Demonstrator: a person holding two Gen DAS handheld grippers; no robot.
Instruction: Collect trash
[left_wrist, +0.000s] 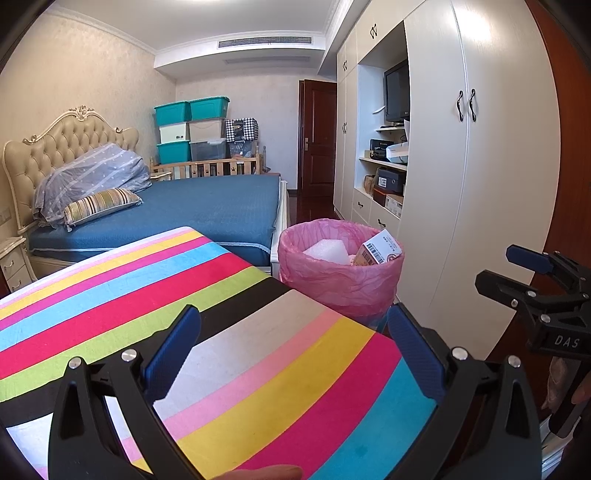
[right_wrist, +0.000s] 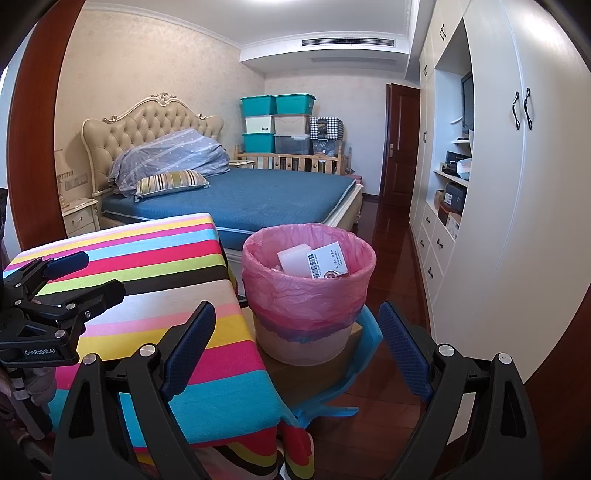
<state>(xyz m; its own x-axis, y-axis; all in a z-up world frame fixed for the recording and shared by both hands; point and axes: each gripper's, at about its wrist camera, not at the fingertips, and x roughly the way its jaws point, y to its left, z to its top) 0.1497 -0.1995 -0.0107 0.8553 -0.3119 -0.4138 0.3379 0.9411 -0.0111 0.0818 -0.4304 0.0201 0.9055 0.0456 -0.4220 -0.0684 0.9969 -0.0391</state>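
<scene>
A bin lined with a pink bag (left_wrist: 340, 273) (right_wrist: 308, 291) stands beside the striped table. Inside it lie a white foam block (left_wrist: 327, 253) (right_wrist: 293, 260) and a barcoded package (left_wrist: 380, 248) (right_wrist: 328, 263). My left gripper (left_wrist: 291, 343) is open and empty, held over the striped tablecloth (left_wrist: 221, 332). My right gripper (right_wrist: 295, 343) is open and empty, held in front of the bin. Each gripper also shows in the other's view, the right gripper (left_wrist: 517, 269) at the right edge and the left gripper (right_wrist: 85, 273) at the left edge.
A blue bed (right_wrist: 258, 195) stands behind the table. White wardrobes (right_wrist: 517, 184) line the right wall. The bin stands on a cardboard sheet over a blue stool (right_wrist: 332, 391). Dark wooden floor (right_wrist: 388, 258) runs to the door (right_wrist: 400, 144). Storage boxes (right_wrist: 277, 122) are stacked far back.
</scene>
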